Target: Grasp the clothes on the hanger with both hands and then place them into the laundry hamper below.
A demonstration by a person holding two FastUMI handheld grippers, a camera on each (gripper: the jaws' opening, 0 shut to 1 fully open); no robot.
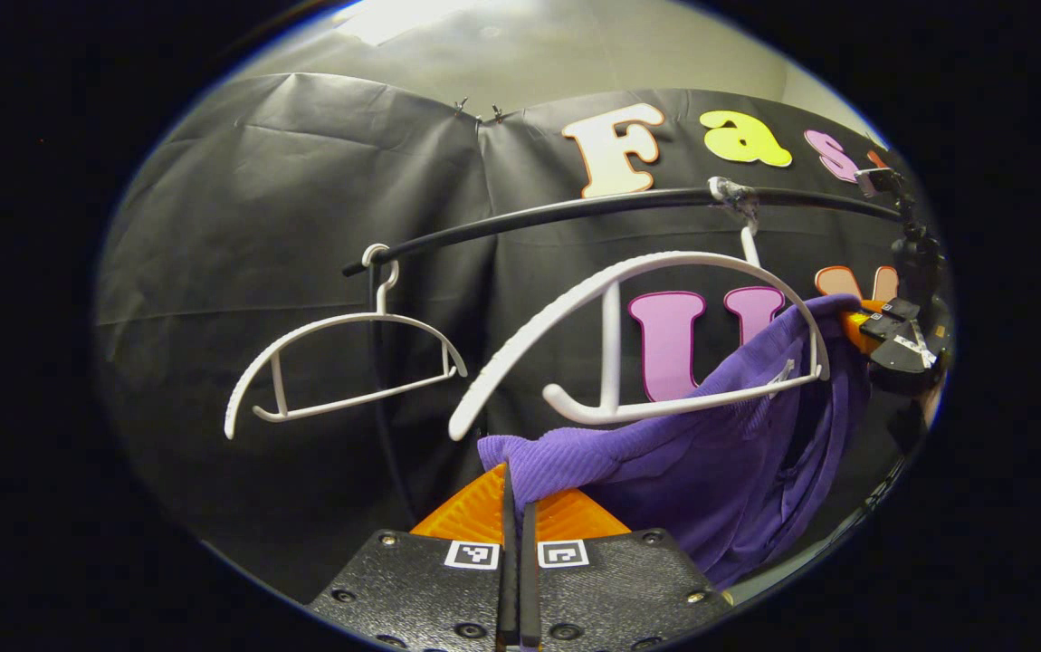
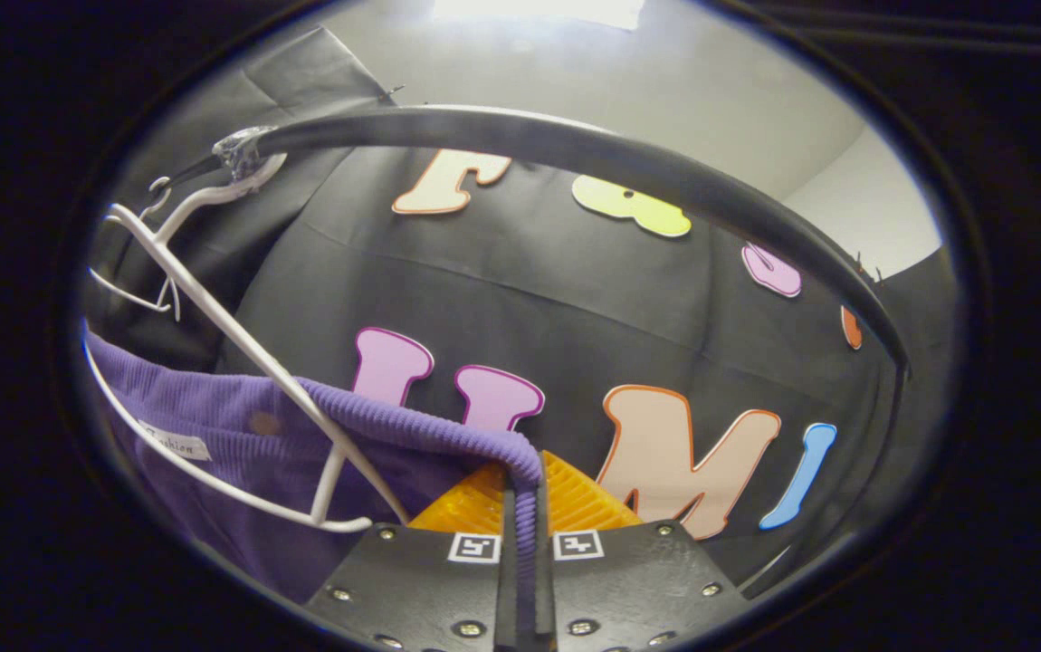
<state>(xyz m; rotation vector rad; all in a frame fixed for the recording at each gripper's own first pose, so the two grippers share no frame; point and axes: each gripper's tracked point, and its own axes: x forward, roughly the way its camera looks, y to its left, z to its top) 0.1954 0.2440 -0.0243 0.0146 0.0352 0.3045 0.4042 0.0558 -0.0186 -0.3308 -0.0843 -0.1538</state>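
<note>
A purple ribbed garment [image 1: 720, 453] hangs partly on a white hanger [image 1: 611, 281] under the black rail [image 1: 575, 210]. Its near corner is pulled off the hanger's left arm, and my left gripper [image 1: 517, 484] is shut on that corner. At the far right of the left gripper view, my right gripper [image 1: 864, 324] grips the garment's other shoulder by the hanger's end. In the right gripper view, the right gripper [image 2: 526, 475] is shut on the garment's corded edge [image 2: 412, 426]. The garment [image 2: 240, 426] drapes left behind the white hanger [image 2: 240, 349].
A second white hanger [image 1: 348, 362] hangs bare on the rail's left end. The black rail [image 2: 593, 149] arches close above the right gripper. The black cloth wall stands right behind the rail.
</note>
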